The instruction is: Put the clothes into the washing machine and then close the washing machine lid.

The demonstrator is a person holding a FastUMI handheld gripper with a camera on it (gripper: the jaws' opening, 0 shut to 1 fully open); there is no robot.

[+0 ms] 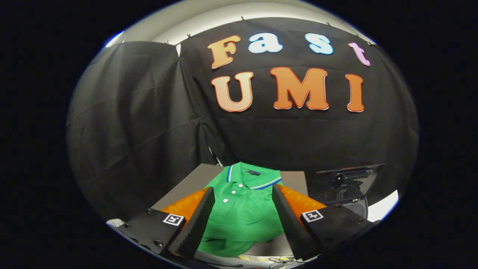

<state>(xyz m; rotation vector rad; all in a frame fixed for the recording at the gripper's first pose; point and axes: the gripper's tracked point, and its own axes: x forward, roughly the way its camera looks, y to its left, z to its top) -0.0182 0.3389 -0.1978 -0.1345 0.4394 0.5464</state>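
A green polo shirt (242, 209) with a blue-and-white striped collar lies on a grey table (295, 179), collar toward the far wall. My gripper (242, 192) is open, its two fingers (203, 209) spread wide over the shirt, one on each side of its button placket. Nothing is held between them. To the right of the table stands the washing machine (345, 186), dark, with its lid raised and part of the round opening showing behind the right finger.
Black cloth walls close off the booth behind the table and on the left. A pale strip of floor (384, 207) shows beside the washing machine on the right.
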